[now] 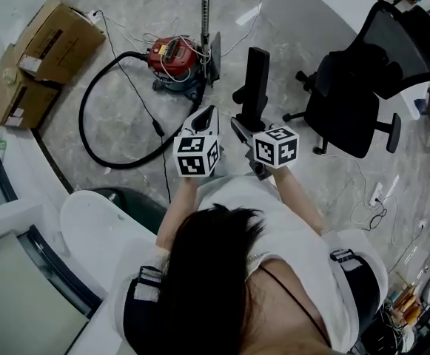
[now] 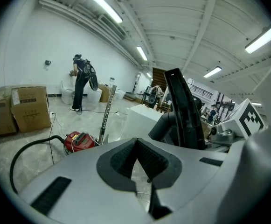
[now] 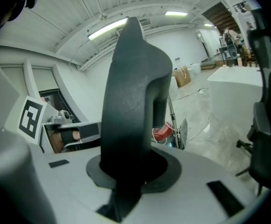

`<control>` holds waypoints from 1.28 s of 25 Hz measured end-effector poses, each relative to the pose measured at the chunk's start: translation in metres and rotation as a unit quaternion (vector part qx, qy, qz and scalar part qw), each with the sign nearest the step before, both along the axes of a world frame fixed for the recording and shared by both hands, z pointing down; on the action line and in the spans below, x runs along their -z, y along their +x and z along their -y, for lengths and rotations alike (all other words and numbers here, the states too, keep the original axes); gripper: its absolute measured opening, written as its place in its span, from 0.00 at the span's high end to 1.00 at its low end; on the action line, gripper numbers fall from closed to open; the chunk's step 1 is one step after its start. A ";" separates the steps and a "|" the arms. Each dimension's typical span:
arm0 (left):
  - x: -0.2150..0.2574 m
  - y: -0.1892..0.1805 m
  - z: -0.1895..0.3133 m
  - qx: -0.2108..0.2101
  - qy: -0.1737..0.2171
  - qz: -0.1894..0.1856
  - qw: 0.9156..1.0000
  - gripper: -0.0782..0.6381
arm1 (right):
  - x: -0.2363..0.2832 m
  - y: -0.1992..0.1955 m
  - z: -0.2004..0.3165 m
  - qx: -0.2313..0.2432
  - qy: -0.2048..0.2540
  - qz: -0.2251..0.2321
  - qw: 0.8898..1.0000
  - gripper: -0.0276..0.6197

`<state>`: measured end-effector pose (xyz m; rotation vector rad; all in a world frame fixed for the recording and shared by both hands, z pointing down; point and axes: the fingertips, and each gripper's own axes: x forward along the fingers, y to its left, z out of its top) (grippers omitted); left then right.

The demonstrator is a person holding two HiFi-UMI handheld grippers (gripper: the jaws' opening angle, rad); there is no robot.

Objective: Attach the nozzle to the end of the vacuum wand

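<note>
The right gripper point(image 3: 130, 171) is clamped on the black nozzle point(image 3: 130, 101), its jaws gripping the lower part so the piece stands upright out of them with the curved neck on top. I take it she holds it low to leave the socket end free for mating. The left gripper point(image 2: 143, 169) has its jaws pressed together on nothing, carried just beside the right one, probably kept spare to steady the wand when the time comes. From where I stand both tools are held out in front of her at chest level, angled down toward the floor point(image 1: 296, 28). The vacuum wand point(image 1: 206, 13) stands upright next to the red canister point(image 1: 174, 56), well apart from the nozzle, with the black hose point(image 1: 89, 102) looping across the floor toward the cardboard boxes point(image 1: 44, 50). The joining hasn't begun; she must close that gap first.
</note>
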<state>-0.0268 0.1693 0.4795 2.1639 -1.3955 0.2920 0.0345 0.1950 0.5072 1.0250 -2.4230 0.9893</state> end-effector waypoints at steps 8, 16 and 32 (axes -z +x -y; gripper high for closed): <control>0.000 -0.017 0.034 -0.019 0.001 0.003 1.000 0.89 | 0.002 -0.020 0.029 -0.017 0.002 -0.006 1.000 0.84; -0.009 -0.036 0.065 -0.021 -0.029 0.022 0.999 0.89 | 0.002 -0.040 0.063 -0.043 0.010 -0.005 0.999 0.84; -0.010 -0.046 0.101 -0.039 -0.024 0.017 0.999 0.89 | 0.001 -0.055 0.093 -0.059 0.021 -0.014 0.998 0.84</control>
